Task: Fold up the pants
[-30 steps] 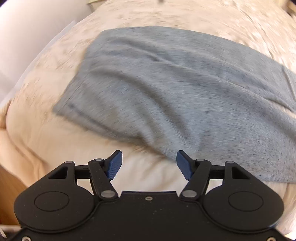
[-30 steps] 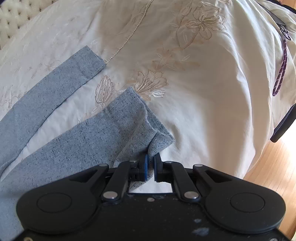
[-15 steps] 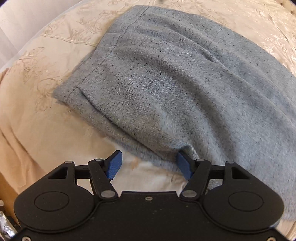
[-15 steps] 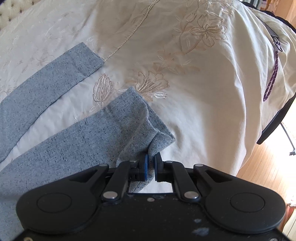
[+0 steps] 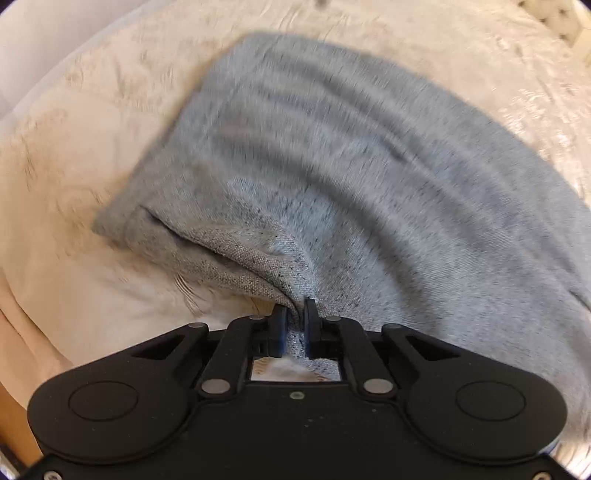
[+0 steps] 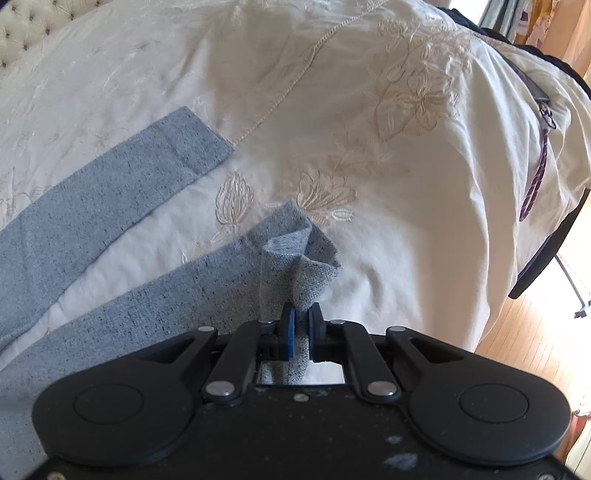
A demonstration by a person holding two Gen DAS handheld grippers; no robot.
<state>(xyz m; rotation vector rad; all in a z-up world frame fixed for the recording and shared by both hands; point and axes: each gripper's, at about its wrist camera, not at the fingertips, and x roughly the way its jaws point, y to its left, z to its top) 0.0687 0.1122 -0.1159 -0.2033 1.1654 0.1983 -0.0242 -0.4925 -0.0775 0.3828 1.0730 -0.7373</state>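
Observation:
Grey-blue pants [image 5: 332, 166] lie spread on a cream embroidered bedspread [image 5: 74, 147]. In the left wrist view my left gripper [image 5: 295, 317] is closing its jaws on the near edge of the waist end, and the cloth bunches up between the pads. In the right wrist view my right gripper [image 6: 301, 317] is shut on the hem of the near pant leg [image 6: 147, 314], which is lifted and curled above the bedspread [image 6: 369, 110]. The far pant leg [image 6: 92, 206] lies flat to the upper left.
A tufted headboard [image 6: 37, 18] runs along the top left. At the right the bed drops off to a wooden floor [image 6: 535, 332]. A purple cord [image 6: 535, 177] and a dark strap hang over that right edge.
The left gripper came in over the waist edge and went from wide open to pinching the cloth. The right gripper lifted the leg hem, which now curls upward.

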